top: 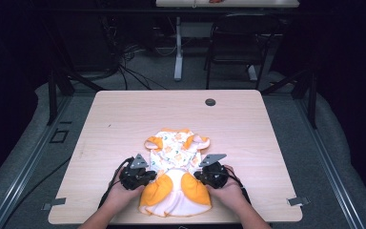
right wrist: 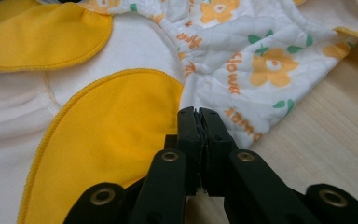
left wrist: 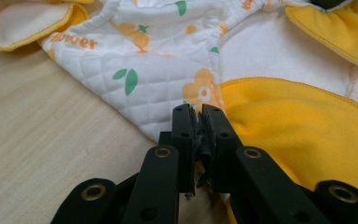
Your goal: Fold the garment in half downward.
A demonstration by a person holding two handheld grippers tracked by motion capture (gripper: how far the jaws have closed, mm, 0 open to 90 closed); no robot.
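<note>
A small baby garment (top: 176, 160) lies flat near the table's front edge. Its top is white quilted cloth with an orange flower print, and its skirt part is yellow and white. My left gripper (top: 147, 177) sits at the garment's left waist and my right gripper (top: 201, 176) at its right waist. In the left gripper view the jaws (left wrist: 196, 112) are pressed together at the garment (left wrist: 270, 51) edge, where quilted cloth meets yellow. In the right gripper view the jaws (right wrist: 196, 113) are likewise closed on the garment (right wrist: 261, 46) edge.
The light wooden table (top: 124, 119) carries a small dark round disc (top: 210, 102) near its far edge. Beyond it stand a black chair (top: 238, 43) and another table's white leg (top: 178, 52), with cables (top: 124, 62) on the floor.
</note>
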